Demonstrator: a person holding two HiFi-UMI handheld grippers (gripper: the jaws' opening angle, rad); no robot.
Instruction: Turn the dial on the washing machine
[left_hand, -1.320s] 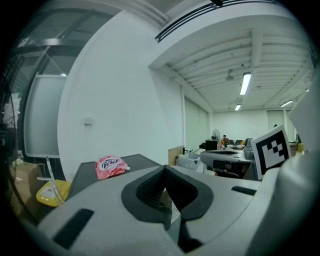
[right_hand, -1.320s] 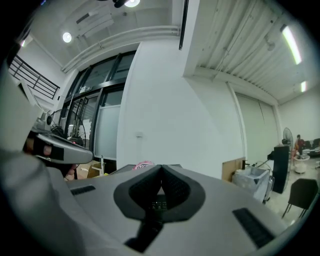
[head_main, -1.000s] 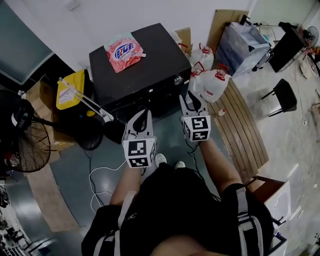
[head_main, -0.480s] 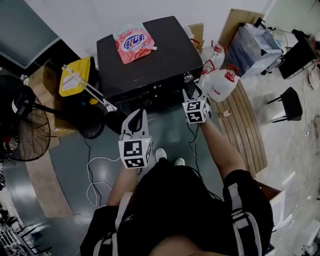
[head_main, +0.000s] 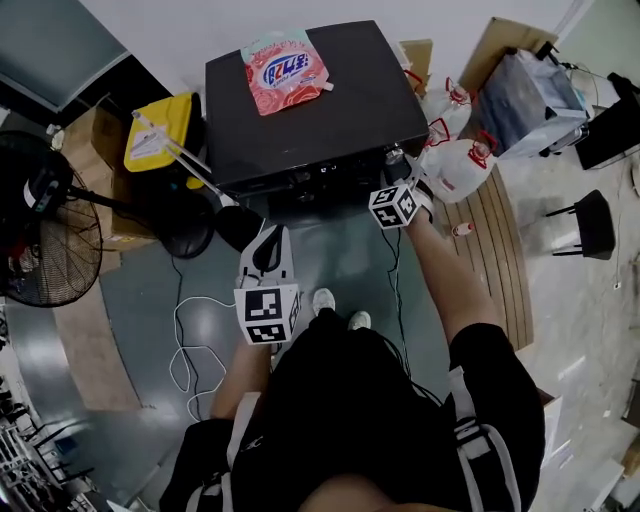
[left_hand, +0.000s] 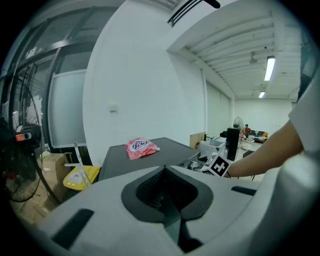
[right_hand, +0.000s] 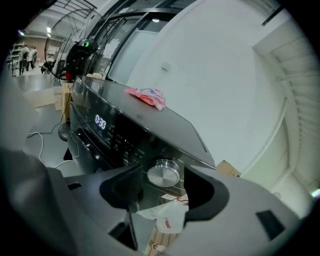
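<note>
Grey floor lies before the washer. Right gripper is opening its jaws, and the dial on the front panel sits untouched, in line between them. Left gripper hangs closed, well back. I judge this the approach; next, advance, clamp the dial, twist.

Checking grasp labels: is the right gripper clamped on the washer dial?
No: the right gripper's jaws are opening, and the dial shows in the gap between them with neither pad touching it.
</note>
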